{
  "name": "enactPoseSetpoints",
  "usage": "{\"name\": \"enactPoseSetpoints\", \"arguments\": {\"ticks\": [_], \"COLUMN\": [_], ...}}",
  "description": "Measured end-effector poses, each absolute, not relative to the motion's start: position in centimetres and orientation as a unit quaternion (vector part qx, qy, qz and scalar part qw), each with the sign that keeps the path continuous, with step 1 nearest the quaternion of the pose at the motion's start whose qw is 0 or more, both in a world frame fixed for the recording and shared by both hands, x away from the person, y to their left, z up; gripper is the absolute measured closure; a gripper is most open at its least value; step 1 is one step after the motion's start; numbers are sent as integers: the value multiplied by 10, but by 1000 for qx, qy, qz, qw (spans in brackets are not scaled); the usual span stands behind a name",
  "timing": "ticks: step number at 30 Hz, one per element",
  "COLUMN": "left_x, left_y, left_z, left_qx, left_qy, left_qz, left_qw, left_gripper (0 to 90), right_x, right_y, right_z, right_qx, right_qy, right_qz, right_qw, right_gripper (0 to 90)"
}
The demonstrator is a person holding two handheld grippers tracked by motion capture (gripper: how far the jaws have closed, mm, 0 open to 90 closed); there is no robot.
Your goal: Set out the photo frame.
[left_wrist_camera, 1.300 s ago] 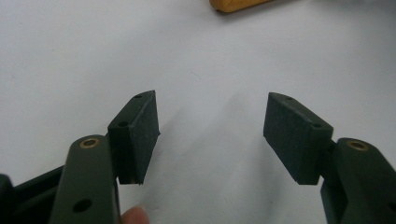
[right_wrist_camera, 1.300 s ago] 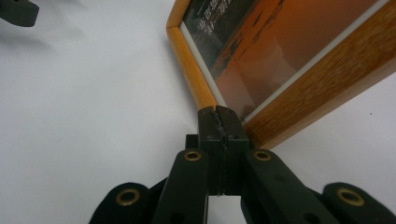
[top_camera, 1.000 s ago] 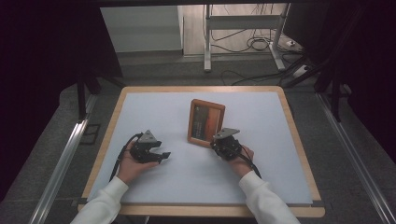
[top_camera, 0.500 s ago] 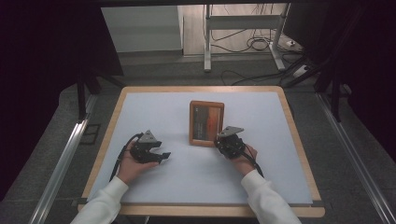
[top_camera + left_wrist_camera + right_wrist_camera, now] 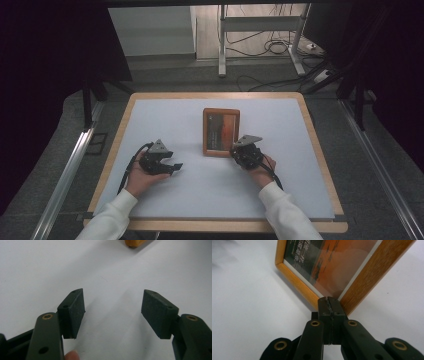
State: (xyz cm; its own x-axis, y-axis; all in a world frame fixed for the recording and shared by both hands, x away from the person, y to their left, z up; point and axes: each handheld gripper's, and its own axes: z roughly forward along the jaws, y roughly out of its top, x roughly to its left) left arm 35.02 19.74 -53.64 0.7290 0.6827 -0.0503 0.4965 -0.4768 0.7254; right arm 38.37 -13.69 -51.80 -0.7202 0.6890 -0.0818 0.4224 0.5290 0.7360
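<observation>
Trouble looks most likely at the near right corner of the frame (image 5: 221, 132), where the right tool (image 5: 239, 150) has its jaws pressed together with nothing between them, tips touching the wood. The frame sits near the middle of the surface (image 5: 165, 120), a little toward the far edge, its picture of orange and dark tones facing the person. From the right gripper view the frame (image 5: 322, 272) seems tilted up off the white top, though I cannot tell what props it behind.

With closed tips merely nudging a corner, I judge a push could make the frame skid or twist on the smooth top instead of moving as wanted. If it does stand on a prop, a shove low at one corner might tip it flat on its back or face.

The left tool (image 5: 175, 167) rests toward the near left, well apart from the frame, jaws wide open over bare surface, as its own view shows (image 5: 112, 310). It is too far off to steady anything, so the frame has no second support if it slips.
</observation>
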Motion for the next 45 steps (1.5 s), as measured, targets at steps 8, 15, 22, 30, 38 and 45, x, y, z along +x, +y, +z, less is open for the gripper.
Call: {"name": "enactPoseSetpoints", "arguments": {"ticks": [8,15,22,30,38,45], "left_x": [351,349,347,341,321,313], "left_y": [199,200,202,204,208,203], "left_z": [-536,-534,-531,-526,-523,-523], "left_qx": [848,847,841,834,828,832], "left_qy": [349,349,355,359,361,355], "left_qz": [124,126,130,137,144,145], "left_qw": [379,380,388,396,404,400], "left_gripper": [349,347,345,344,343,343], "right_x": [381,376,372,360,329,301], "right_y": [-138,-145,-158,-180,-228,-270], "right_z": [-514,-506,-499,-496,-498,-512], "right_qx": [324,315,308,331,356,396], "right_qy": [850,847,847,835,816,797], "right_qz": [375,389,405,407,417,413], "right_qw": [180,178,155,166,181,195], "right_gripper": [897,897,696,411,302,277]}}
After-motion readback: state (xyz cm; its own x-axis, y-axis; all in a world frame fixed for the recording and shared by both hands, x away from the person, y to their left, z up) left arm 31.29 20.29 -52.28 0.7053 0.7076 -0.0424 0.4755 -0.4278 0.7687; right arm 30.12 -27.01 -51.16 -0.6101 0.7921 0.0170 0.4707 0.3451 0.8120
